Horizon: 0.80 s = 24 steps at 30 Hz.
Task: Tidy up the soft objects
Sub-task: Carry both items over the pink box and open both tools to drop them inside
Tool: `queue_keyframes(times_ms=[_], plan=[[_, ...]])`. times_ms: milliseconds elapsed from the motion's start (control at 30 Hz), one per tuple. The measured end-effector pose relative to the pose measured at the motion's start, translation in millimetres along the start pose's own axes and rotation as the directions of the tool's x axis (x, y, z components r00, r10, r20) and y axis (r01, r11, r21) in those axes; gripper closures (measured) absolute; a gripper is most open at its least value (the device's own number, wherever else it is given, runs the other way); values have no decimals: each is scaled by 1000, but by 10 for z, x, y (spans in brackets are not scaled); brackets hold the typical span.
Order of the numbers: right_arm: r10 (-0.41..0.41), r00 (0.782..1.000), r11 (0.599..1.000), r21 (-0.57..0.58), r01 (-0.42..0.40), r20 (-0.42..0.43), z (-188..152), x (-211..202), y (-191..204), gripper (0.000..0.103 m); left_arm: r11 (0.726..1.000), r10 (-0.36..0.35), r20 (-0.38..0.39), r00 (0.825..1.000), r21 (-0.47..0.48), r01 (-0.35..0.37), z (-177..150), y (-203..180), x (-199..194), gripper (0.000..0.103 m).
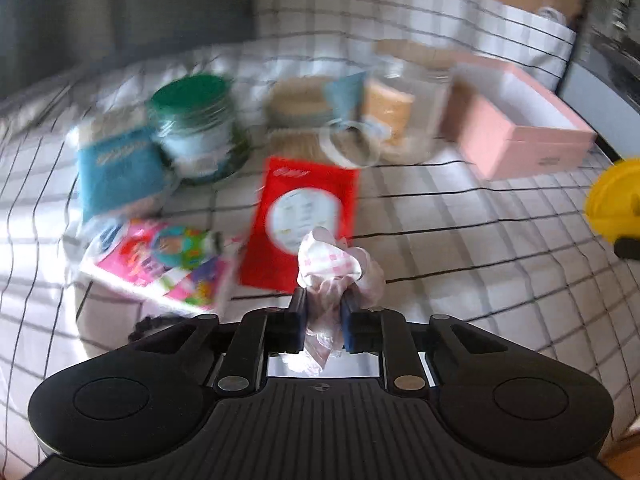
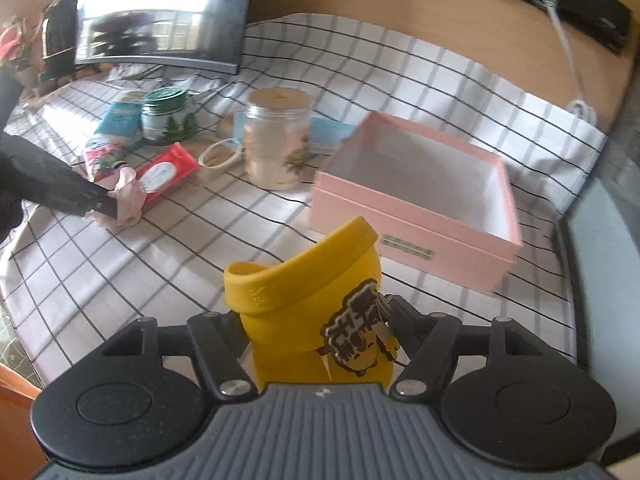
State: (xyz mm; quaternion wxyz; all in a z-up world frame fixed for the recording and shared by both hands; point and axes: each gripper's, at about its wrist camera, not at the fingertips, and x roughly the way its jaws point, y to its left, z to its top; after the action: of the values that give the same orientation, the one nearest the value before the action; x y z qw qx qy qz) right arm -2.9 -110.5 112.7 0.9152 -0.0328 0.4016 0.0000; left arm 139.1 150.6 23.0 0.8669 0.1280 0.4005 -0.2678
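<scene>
Left wrist: left gripper [image 1: 323,300] pinching pink cloth [image 1: 334,262] over checked tablecloth [image 1: 460,240]

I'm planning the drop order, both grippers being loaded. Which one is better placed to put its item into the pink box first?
Right. The right gripper holds the yellow soft cup just before the open pink box. The left gripper, holding the pink cloth, is farther off by the red packet.

Open checked cloth [image 2: 168,256] lies between the right gripper [image 2: 320,320] and the pink box [image 2: 416,240]. The box interior is open from above. The jar [image 2: 278,140], green tin [image 2: 164,114] and red packet [image 2: 168,170] crowd the far left.
</scene>
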Motion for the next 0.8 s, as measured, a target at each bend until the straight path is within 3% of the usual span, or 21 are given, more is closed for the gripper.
queue_keyframes(times_ms=[167,267,433,567,667,767,800], plan=[[-48,999,999,19,48,22,-16,-236,-222,33,985,-170,75,983,26,169,150,-405,-294,86],[-68,996,997,32,66,64,96,-361,-335,33,960,-280,164,946,48,276,448,-678,-517,86],[-98,980,995,4,98,175,450,-442,-536,32,924,-378,294,878,59,378,1090,-1048,-618,86],[-122,969,993,28,118,216,780,-211,-745,32,907,-406,325,854,28,420,1566,-1200,-412,85],[-142,967,989,73,129,214,1003,62,-931,32,898,-424,290,858,10,440,1902,-1271,-207,82],[-159,966,982,137,133,206,1166,367,-1133,24,935,-349,213,913,13,354,2273,-1397,75,73],[-158,968,980,155,129,193,1194,456,-1183,23,941,-334,208,920,14,338,2335,-1419,134,73]])
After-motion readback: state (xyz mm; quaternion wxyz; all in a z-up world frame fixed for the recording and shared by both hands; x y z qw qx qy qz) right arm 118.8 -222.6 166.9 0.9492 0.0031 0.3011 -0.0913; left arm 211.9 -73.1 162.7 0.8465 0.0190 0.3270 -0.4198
